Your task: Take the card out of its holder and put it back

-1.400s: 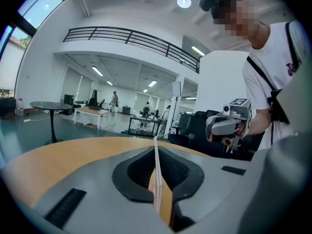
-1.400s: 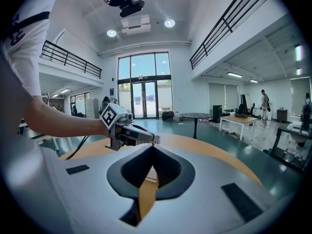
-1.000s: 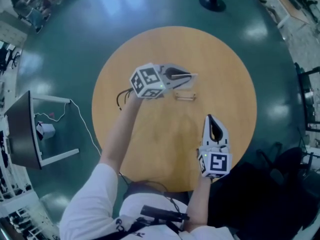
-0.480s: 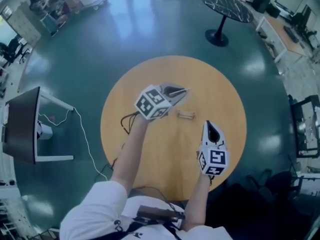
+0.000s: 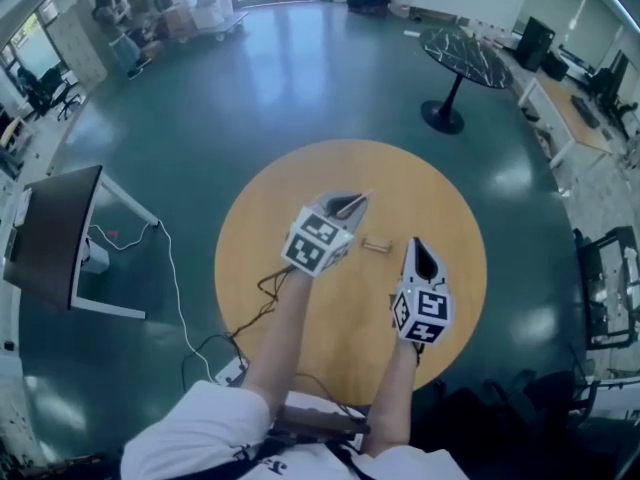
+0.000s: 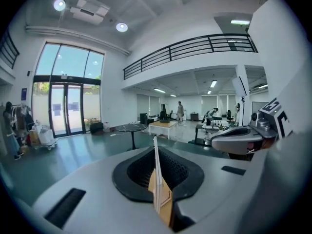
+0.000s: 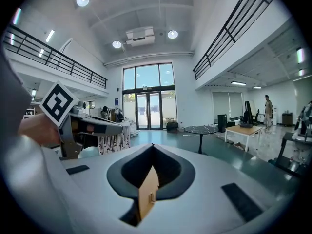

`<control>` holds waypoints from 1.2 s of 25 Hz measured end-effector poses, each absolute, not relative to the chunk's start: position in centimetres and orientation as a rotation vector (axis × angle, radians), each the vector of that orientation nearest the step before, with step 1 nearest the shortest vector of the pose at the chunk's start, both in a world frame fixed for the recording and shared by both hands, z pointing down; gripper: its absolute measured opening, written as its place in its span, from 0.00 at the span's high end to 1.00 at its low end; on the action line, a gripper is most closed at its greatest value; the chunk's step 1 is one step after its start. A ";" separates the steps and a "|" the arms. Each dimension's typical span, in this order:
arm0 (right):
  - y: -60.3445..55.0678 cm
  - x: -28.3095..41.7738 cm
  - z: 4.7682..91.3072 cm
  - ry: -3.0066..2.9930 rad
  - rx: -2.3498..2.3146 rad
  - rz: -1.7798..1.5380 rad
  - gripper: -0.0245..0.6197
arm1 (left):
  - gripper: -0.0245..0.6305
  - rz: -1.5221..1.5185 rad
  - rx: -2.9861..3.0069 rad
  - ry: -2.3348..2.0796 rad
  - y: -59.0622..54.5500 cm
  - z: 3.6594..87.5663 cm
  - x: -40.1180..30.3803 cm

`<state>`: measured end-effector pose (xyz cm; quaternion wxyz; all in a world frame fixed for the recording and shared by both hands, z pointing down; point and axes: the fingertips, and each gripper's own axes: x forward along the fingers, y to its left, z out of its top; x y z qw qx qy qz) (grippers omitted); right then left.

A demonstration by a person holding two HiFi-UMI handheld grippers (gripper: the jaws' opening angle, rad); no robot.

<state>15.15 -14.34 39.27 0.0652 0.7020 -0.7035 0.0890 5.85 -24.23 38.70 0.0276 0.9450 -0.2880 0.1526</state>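
My left gripper (image 5: 358,200) hovers above the round wooden table (image 5: 440,208), shut on a thin white card (image 6: 155,172) that stands edge-on between its jaws. In the head view the card is barely a sliver at the jaw tips. The small card holder (image 5: 376,245) lies on the table just right of that gripper, with nothing in it. To the holder's right my right gripper (image 5: 419,242) is raised, pointing away from me, shut with nothing in it. The right gripper view shows my left gripper (image 7: 92,126) at the left; my jaws (image 7: 152,148) meet at the tip there.
A black cable (image 5: 268,286) runs off the table's left edge down to a power strip (image 5: 230,370) on the teal floor. A dark monitor stand (image 5: 55,238) is far left and a black round table (image 5: 462,56) beyond. A person (image 6: 180,112) stands far off.
Both grippers have risen above the table. The left one swung from pointing right to pointing away from me, card still in it. The holder stayed put. The table looks smaller.
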 end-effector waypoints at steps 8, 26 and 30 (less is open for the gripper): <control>-14.0 13.8 37.9 -2.155 2.108 0.265 0.93 | 0.92 0.346 2.867 -1.134 -21.6 37.5 3.0; -12.4 11.2 36.4 -2.233 2.045 0.214 0.93 | 0.92 0.131 2.796 -1.417 -16.1 37.5 -0.2; -11.9 10.6 36.0 -2.257 2.031 0.195 0.93 | 0.92 0.097 2.799 -1.417 -15.4 36.7 -0.3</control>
